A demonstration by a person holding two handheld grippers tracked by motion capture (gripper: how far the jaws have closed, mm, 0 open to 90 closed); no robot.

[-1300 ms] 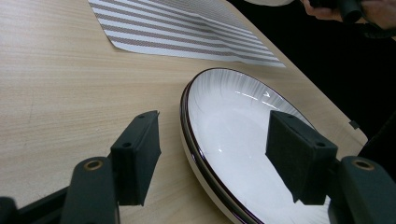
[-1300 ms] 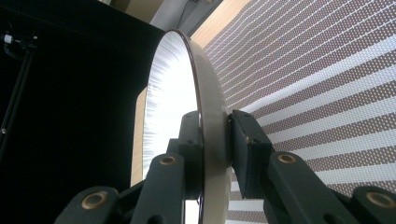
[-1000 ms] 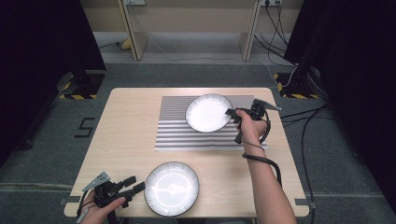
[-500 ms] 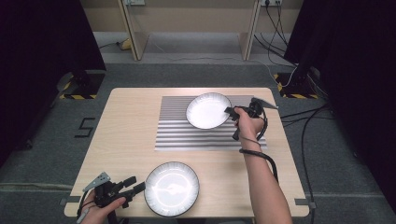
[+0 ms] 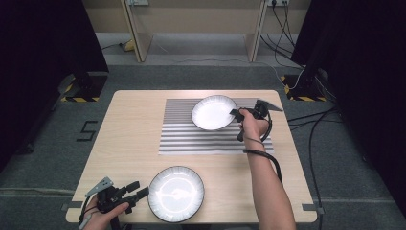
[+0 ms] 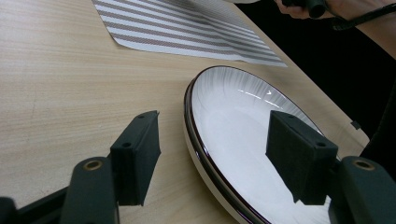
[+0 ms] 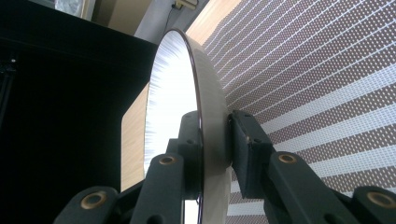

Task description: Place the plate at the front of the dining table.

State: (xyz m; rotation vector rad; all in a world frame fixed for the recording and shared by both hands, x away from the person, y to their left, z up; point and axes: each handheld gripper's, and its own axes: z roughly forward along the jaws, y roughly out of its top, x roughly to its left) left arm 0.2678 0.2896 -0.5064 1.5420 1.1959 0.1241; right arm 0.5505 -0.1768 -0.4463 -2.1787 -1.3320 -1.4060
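Right gripper (image 5: 235,115): is clamping the rim of the far plate (image 5: 213,112); in the right gripper view one pad is pressing the white face and the other the grey underside, rim pinched between them (image 7: 215,135).
Far plate: is sitting over the far part of the striped mat (image 5: 191,139), toward its right side; whether it is resting on the mat or raised off it cannot be told from the high view.
Left gripper (image 5: 139,190): is resting at the table's (image 5: 129,134) near left corner, jaws standing wide with nothing gripped.
Near plate (image 5: 175,193): is lying flat on bare wood at the near edge, well apart from the mat; in the left gripper view its dark-edged rim (image 6: 219,154) is running between the two open pads, one pad over the wood, the other over the white face, neither pressing it.
Left hand (image 5: 103,211): is wrapping the gripper's body at the table's edge.
Right hand (image 5: 253,125): is holding its gripper over the mat's right end, with a cable looping along the forearm.
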